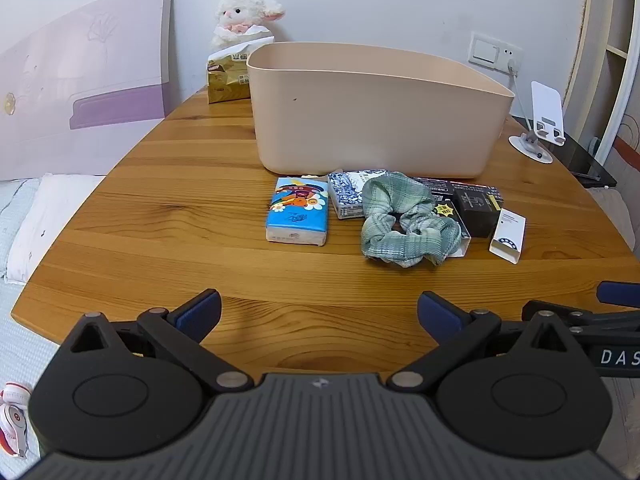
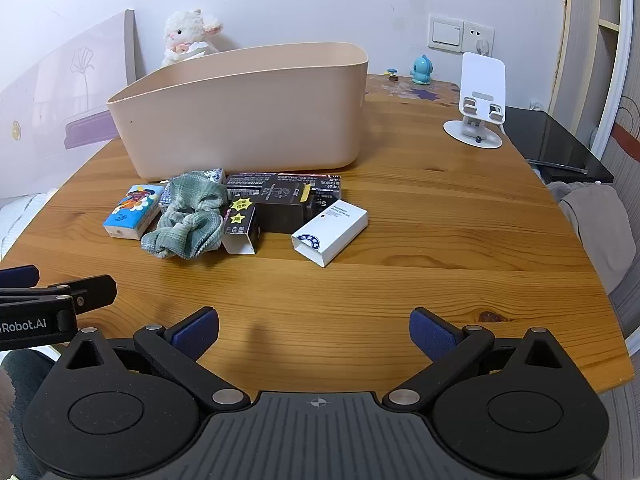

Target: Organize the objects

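Note:
A beige plastic bin (image 1: 372, 120) (image 2: 248, 120) stands on the wooden table (image 1: 180, 220) (image 2: 440, 220). In front of it lie a blue tissue pack (image 1: 298, 210) (image 2: 134, 210), a blue-white patterned pack (image 1: 346, 196), a green plaid scrunchie (image 1: 404, 220) (image 2: 188, 220), black boxes (image 1: 476, 208) (image 2: 280, 204) and a white box (image 1: 508, 236) (image 2: 330, 232). My left gripper (image 1: 319, 312) is open and empty near the table's front edge. My right gripper (image 2: 314, 330) is open and empty beside it, to the right.
A plush lamb (image 1: 244, 12) (image 2: 188, 34) and a gold tissue pack (image 1: 226, 76) sit behind the bin. A white phone stand (image 1: 540, 124) (image 2: 478, 104) stands at the right. A black tablet (image 2: 556, 144) lies past it. A bed lies left of the table.

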Motion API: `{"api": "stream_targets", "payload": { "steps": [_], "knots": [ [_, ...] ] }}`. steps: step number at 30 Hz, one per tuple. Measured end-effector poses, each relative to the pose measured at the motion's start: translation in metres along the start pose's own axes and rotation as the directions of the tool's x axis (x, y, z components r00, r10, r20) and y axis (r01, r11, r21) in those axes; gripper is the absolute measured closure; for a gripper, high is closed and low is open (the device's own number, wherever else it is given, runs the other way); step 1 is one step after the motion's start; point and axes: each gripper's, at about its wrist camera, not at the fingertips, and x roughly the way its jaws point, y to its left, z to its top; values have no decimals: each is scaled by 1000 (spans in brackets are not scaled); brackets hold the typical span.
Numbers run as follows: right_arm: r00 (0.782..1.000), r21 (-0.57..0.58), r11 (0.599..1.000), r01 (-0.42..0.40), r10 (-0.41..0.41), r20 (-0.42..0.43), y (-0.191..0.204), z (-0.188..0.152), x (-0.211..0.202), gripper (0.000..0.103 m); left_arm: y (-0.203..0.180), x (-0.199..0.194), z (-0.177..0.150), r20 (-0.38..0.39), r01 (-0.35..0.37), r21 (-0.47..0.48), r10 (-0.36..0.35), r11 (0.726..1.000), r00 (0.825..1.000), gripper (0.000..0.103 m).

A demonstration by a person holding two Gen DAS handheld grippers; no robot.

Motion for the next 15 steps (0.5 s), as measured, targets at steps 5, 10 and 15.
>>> {"api": "stream_targets", "payload": {
  "steps": [5, 10, 15],
  "knots": [
    [1000, -7, 1000, 4, -4, 2, 2, 1, 0, 0, 1, 0, -1, -1, 0, 2, 0, 1000, 1000, 0],
    [1000, -10, 1000, 8, -8, 2, 3, 1, 0, 0, 1, 1, -1, -3, -1, 4, 1, 1000, 1000, 0],
    [1000, -10, 1000, 8, -8, 2, 2, 1, 0, 0, 0, 2, -2, -4, 2, 13, -2, 1000, 1000, 0]
  ]
}}
